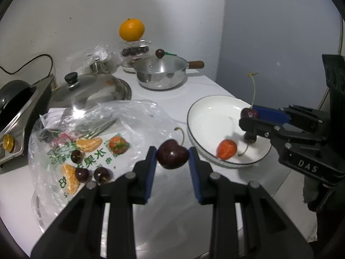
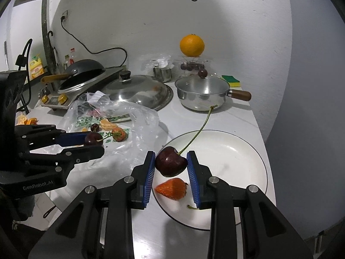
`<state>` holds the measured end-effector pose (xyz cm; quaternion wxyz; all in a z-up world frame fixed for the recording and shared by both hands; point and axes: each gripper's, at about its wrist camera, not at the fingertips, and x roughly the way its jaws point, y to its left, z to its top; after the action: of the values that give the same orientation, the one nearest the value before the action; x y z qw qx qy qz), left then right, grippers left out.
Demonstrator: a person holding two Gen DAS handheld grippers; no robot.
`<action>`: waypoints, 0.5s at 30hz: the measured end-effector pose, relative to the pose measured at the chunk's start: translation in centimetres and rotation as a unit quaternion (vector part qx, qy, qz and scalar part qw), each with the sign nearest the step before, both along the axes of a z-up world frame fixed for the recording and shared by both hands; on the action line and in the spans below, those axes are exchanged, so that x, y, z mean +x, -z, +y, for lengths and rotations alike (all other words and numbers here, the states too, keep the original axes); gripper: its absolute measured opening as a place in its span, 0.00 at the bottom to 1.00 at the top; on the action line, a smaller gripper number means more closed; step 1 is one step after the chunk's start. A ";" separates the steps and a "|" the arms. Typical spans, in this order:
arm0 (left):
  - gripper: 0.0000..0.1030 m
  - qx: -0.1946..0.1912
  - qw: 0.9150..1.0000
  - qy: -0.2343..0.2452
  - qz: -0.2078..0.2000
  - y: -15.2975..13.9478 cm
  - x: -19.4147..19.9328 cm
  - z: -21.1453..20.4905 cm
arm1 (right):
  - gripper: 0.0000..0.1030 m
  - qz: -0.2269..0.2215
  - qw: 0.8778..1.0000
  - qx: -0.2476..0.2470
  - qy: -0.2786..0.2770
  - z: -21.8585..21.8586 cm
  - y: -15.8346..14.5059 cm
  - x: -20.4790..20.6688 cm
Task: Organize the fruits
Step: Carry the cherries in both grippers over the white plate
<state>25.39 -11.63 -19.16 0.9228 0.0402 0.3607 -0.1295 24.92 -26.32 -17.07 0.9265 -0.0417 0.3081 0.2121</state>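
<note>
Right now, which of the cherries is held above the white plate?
The cherry with the long stem, held in the right tool. The left tool holds its own cherry short of the white plate; others lie on the plastic bag.

Left gripper [image 1: 172, 154] pinches a cherry [image 1: 172, 153] (stem attached).

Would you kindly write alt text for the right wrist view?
The right hand-held gripper holds a dark cherry above a white plate containing one strawberry. At left, the left hand-held gripper holds another cherry over a plastic bag.
</note>
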 end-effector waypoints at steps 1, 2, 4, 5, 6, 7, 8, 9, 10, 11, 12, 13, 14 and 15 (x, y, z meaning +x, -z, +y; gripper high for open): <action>0.30 0.000 1.000 0.001 0.001 0.0 0.1 -0.3 | 0.31 0.001 1.000 0.001 0.001 -0.2 0.1 0.1; 0.30 0.001 1.000 0.002 0.001 0.1 0.2 -0.5 | 0.31 0.001 1.000 0.001 0.002 -0.5 0.2 0.2; 0.30 0.002 1.000 0.005 0.003 0.2 0.5 -0.9 | 0.31 0.003 1.000 0.002 0.004 -0.9 0.3 0.4; 0.30 0.002 1.000 0.006 0.004 0.3 0.6 -1.1 | 0.31 0.003 1.000 0.003 0.005 -1.1 0.4 0.4; 0.30 0.003 1.000 0.007 0.005 0.3 0.7 -1.3 | 0.31 0.004 1.000 0.003 0.006 -1.3 0.4 0.5; 0.30 0.003 1.000 0.008 0.006 0.4 0.9 -1.5 | 0.31 0.004 1.000 0.003 0.007 -1.5 0.5 0.6; 0.30 0.004 1.000 0.010 0.007 0.5 1.0 -1.7 | 0.31 0.004 1.000 0.004 0.008 -1.7 0.5 0.6; 0.30 0.005 1.000 0.012 0.007 0.5 1.1 -2.0 | 0.31 0.005 1.000 0.004 0.009 -2.0 0.6 0.7; 0.30 0.006 1.000 0.014 0.008 0.6 1.3 -2.3 | 0.31 0.005 1.000 0.005 0.010 -2.3 0.6 0.8; 0.30 0.006 1.000 0.016 0.008 0.6 1.3 -2.5 | 0.31 0.006 1.000 0.006 0.011 -2.5 0.7 0.9; 0.30 0.007 1.000 0.017 0.009 0.7 1.5 -2.7 | 0.31 0.006 1.000 0.006 0.012 -2.7 0.8 1.0; 0.30 0.007 1.000 0.018 0.010 0.7 1.6 -2.9 | 0.31 0.007 1.000 0.006 0.013 -2.8 0.8 1.1; 0.30 0.007 1.000 0.019 0.010 0.8 1.7 -3.1 | 0.31 0.008 1.000 0.007 0.013 -3.0 0.9 1.2; 0.30 0.008 1.000 0.020 0.011 0.9 1.8 -3.2 | 0.31 0.009 1.000 0.007 0.014 -3.2 1.0 1.2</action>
<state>27.24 -14.87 -20.06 0.9156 0.0532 0.3710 -0.1458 26.16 -29.53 -18.08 0.9269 -0.0288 0.3150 0.2018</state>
